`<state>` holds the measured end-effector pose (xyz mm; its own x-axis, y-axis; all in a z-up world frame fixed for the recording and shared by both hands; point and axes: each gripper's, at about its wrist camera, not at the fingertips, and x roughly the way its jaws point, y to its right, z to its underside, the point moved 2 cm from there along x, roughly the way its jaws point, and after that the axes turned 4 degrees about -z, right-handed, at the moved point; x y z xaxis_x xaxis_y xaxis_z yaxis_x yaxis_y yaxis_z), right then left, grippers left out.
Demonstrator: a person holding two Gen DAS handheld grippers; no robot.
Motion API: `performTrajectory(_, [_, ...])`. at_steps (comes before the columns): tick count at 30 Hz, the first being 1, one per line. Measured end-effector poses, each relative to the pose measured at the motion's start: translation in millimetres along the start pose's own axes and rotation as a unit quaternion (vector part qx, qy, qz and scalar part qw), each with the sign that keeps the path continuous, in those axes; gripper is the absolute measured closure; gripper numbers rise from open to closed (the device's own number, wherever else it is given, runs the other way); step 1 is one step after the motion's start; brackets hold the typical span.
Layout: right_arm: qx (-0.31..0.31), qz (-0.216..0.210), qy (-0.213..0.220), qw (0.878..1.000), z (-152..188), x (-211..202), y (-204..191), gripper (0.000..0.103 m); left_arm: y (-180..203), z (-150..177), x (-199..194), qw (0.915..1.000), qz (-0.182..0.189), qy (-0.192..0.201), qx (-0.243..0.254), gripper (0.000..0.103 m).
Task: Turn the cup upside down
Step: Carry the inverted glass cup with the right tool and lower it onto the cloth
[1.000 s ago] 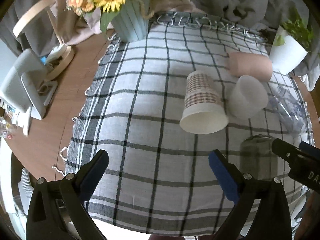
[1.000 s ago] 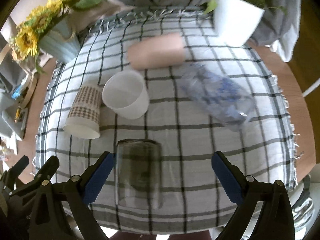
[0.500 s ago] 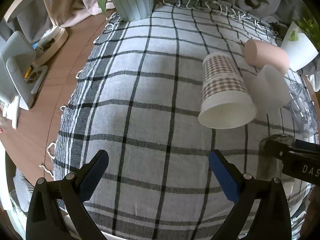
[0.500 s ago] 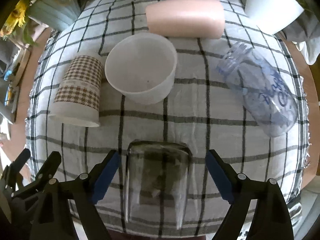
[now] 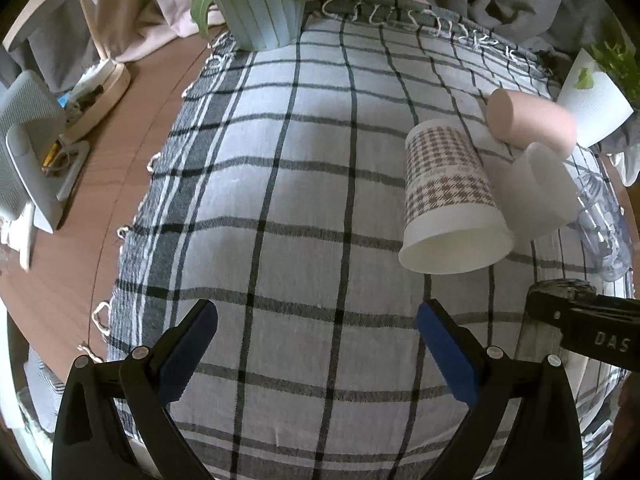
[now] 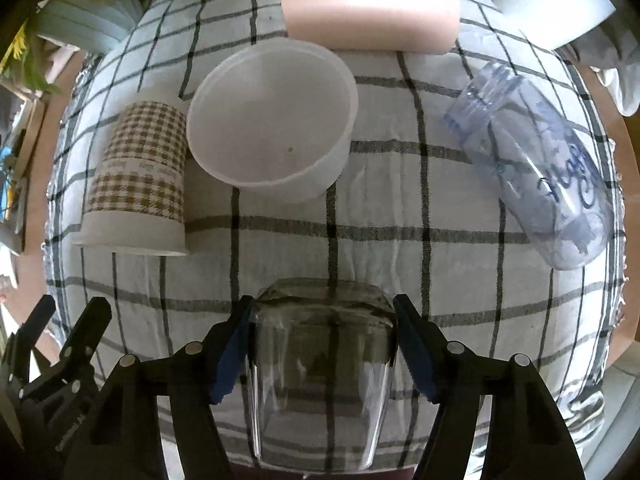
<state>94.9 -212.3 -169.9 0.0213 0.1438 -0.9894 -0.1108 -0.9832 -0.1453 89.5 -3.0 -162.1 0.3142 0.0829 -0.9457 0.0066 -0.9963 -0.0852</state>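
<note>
A clear glass cup [image 6: 322,376] lies on its side on the checked cloth, base pointing away from me. My right gripper [image 6: 322,348] has its blue pads against both sides of the glass, shut on it. The glass is mostly hidden in the left wrist view behind the right gripper [image 5: 580,324]. My left gripper [image 5: 316,344] is open and empty above the cloth at the near left.
A houndstooth paper cup [image 6: 136,180], a white tub [image 6: 272,120], a pink cup [image 6: 368,8] and a clear plastic bottle [image 6: 544,176] lie on the checked cloth [image 5: 280,200]. A blue vase [image 5: 260,4] and white plant pot [image 5: 592,104] stand at the far edge.
My right gripper has moved forward around the glass and closed its jaws onto it. My left gripper has shifted a little forward and stays open.
</note>
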Motion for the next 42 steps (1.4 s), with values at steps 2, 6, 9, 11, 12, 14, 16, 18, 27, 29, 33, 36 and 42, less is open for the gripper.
performTrajectory(2, [-0.001, -0.004, 0.014, 1.0, -2.4, -9.3, -2.8, 0.035, 0.5, -2.3, -3.1, 1.0, 0.003, 0.005, 0.002, 0.001])
performTrajectory(6, [-0.009, 0.001, 0.056, 0.998, -0.1, -33.1, -4.0, 0.035, 3.9, -5.6, -11.6, 0.9998, 0.008, 0.017, 0.01, 0.001])
performTrajectory(9, [-0.018, 0.006, 0.078, 0.997, 2.7, -43.6, -5.1, 0.036, 6.5, -6.3, -17.6, 0.9994, 0.005, 0.027, 0.018, 0.001])
performTrajectory(11, [-0.019, 0.01, 0.094, 0.995, 6.0, -50.5, -6.5, 0.036, 8.3, -5.2, -21.7, 0.9991, 0.001, 0.035, 0.024, 0.001])
performTrajectory(12, [-0.021, 0.011, 0.102, 0.995, 7.5, -53.3, -5.4, 0.036, 9.3, -4.4, -23.2, 0.9989, 0.0, 0.037, 0.029, 0.001])
performTrajectory(14, [-0.023, 0.018, 0.116, 0.993, 14.0, -59.7, -8.1, 0.036, 9.5, -2.2, -25.0, 0.9987, -0.001, 0.039, 0.032, 0.001])
performTrajectory(16, [-0.023, 0.017, 0.121, 0.992, 17.1, -55.7, -9.1, 0.036, 9.7, 1.1, -26.3, 0.9986, -0.003, 0.039, 0.036, 0.001])
performTrajectory(18, [-0.019, 0.014, 0.123, 0.992, 18.8, -50.9, -5.0, 0.036, 9.3, 5.4, -27.9, 0.9985, -0.005, 0.04, 0.037, 0.001])
performTrajectory(27, [-0.02, 0.019, 0.136, 0.99, 31.3, -49.8, -6.0, 0.036, 6.7, 16.2, -30.6, 0.9989, -0.004, 0.032, 0.033, 0.001])
performTrajectory(29, [-0.021, 0.019, 0.137, 0.99, 31.5, -50.5, -6.2, 0.036, 5.8, 16.8, -31.8, 0.999, -0.003, 0.032, 0.03, 0.001])
performTrajectory(33, [-0.021, 0.021, 0.141, 0.99, 31.4, -50.6, -6.5, 0.036, 5.6, 18.1, -34.0, 0.9989, -0.008, 0.034, 0.03, 0.001])
performTrajectory(36, [-0.02, 0.021, 0.143, 0.989, 30.9, -50.8, -6.5, 0.036, 4.0, 18.0, -35.3, 0.999, -0.012, 0.034, 0.027, 0.001])
performTrajectory(42, [-0.016, 0.019, 0.142, 0.99, 31.0, -51.2, -6.3, 0.036, 0.3, 17.0, -40.9, 0.9989, -0.018, 0.038, 0.021, 0.001])
